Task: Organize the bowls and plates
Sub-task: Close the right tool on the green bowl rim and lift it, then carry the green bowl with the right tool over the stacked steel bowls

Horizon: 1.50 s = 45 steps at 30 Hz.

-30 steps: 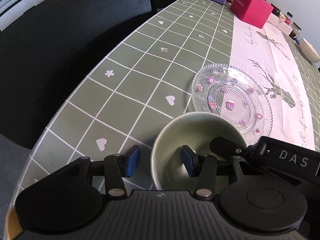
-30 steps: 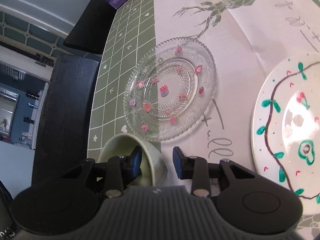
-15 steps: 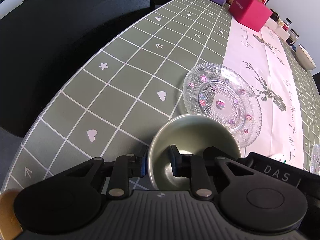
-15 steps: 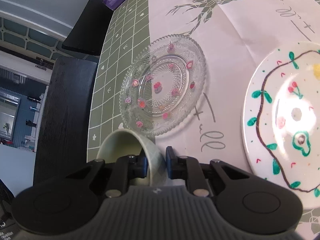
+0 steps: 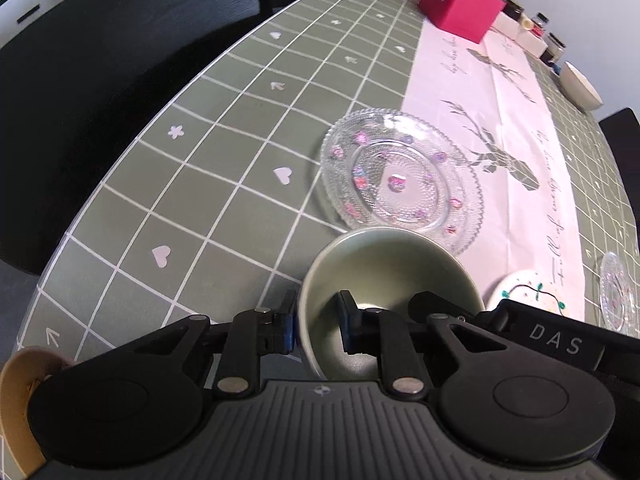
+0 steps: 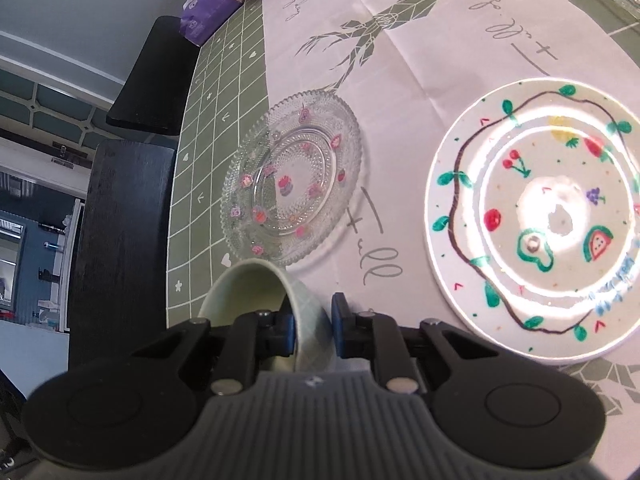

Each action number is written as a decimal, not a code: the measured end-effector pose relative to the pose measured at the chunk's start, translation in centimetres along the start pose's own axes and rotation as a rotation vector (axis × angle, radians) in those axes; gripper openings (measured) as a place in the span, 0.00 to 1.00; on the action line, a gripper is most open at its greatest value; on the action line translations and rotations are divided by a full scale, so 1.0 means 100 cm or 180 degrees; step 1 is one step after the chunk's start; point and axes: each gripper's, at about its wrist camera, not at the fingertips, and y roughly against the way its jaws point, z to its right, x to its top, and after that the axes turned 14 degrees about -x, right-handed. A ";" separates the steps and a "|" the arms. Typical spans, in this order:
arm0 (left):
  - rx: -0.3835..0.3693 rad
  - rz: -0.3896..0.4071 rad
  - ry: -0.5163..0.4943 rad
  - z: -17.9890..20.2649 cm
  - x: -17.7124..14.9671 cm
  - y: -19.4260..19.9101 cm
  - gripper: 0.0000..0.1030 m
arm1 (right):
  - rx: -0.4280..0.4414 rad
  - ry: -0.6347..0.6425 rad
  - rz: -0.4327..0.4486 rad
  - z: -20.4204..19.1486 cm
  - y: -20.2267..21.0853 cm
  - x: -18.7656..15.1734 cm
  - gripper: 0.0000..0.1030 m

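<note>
Both grippers clamp the green bowl (image 5: 384, 276) by its rim: the left gripper (image 5: 318, 330), jaws closing, on one wall, the right gripper (image 6: 314, 330) on the opposite wall. The bowl seems lifted off the table (image 5: 224, 176), though contact is hidden. Just beyond lies a glass plate (image 6: 292, 184), beside it a painted plate (image 6: 532, 220).

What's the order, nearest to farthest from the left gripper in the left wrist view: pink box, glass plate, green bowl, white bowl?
1. green bowl: its wall sits between the left gripper fingers.
2. glass plate: just beyond the bowl, on the runner's edge.
3. pink box and white bowl: both far, box at top centre, bowl far right; too close to call.
</note>
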 end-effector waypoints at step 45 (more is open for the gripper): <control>-0.0291 0.0078 -0.1658 0.161 -0.212 0.112 0.25 | -0.0293 0.0165 0.0276 0.161 0.210 -0.118 0.15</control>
